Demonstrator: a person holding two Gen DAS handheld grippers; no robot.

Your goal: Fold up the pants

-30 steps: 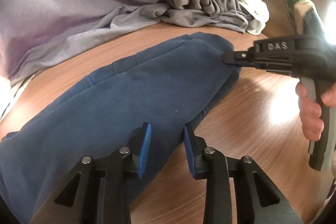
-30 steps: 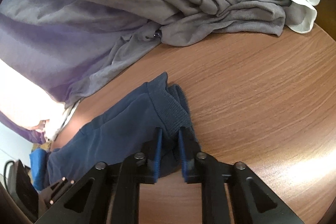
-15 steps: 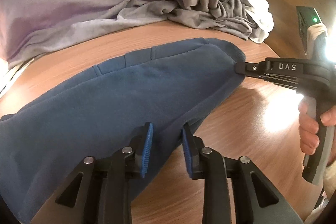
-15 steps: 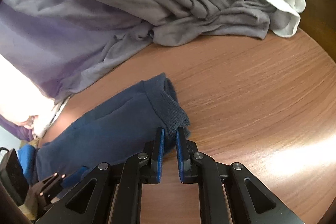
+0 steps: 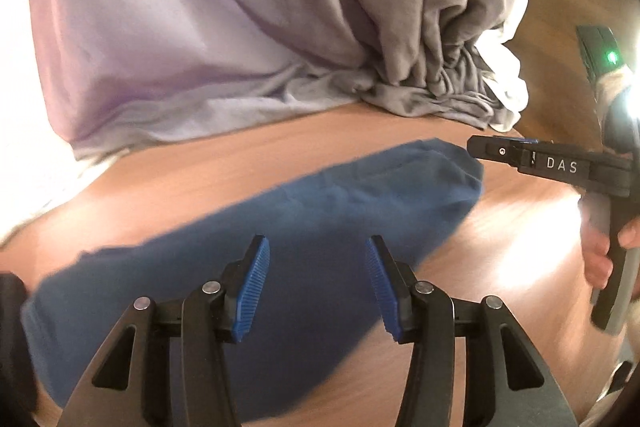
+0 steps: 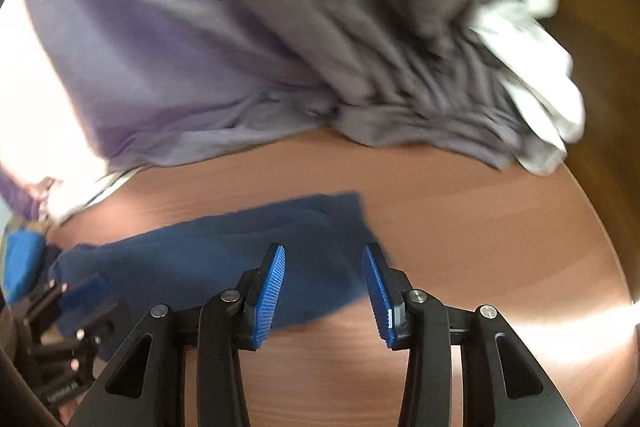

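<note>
- My left gripper (image 5: 316,283) was opening, its blue pads (image 5: 253,285) apart over the blue sweatpants (image 5: 320,227), nothing pinched between them
- My right gripper (image 6: 324,291) was opening too, pads clear of the cloth, hovering above the cuff end (image 6: 340,219) and holding nothing
- The sweatpants lay flat as a long folded band on the wooden desk (image 6: 480,247), cuff end toward the right, the other end running off to the left in the left wrist view
- I judged one fold as laid down, with at least a crosswise fold left to do
- A pile of grey laundry (image 5: 420,39) and a white garment (image 6: 536,115) sat close behind the sweatpants; a careless sweep could snag them and drag them into the fold
- Both views were blurred, so I could not tell how well the layers lined up; a misaligned edge would carry into the next fold
- The thick fleece could spring open once released, and a shallow pinch on only the top layer would peel the fold apart
- The right gripper's tip (image 5: 486,150) sat just beside the cuff; a low pass there could nudge it askew
</note>
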